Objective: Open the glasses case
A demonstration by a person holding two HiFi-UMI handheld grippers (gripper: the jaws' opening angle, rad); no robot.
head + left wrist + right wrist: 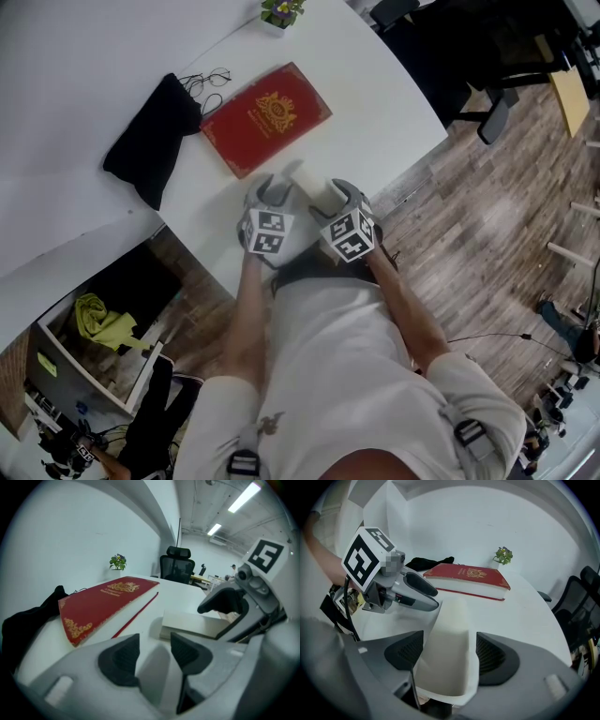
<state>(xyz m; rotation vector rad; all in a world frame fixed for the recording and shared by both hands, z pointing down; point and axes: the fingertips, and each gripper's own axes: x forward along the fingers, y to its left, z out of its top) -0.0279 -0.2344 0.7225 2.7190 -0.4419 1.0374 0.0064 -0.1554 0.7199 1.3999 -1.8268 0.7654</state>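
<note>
1. Near the white table's [375,103] front edge: white glasses case [449,620], lying flat between both grippers.
2. Right gripper [450,648]: jaws wide apart, the case between the pads, no visible squeeze.
3. Left gripper [154,651]: jaws slightly parted, holding nothing, just beside the case.
4. Right gripper view alone shows the case's near end looking hollow; in the head view the marker cubes hide most of it.
5. Beyond: red book [267,117], black cloth [150,141], spectacles [208,82], potted plant [281,11].
</note>
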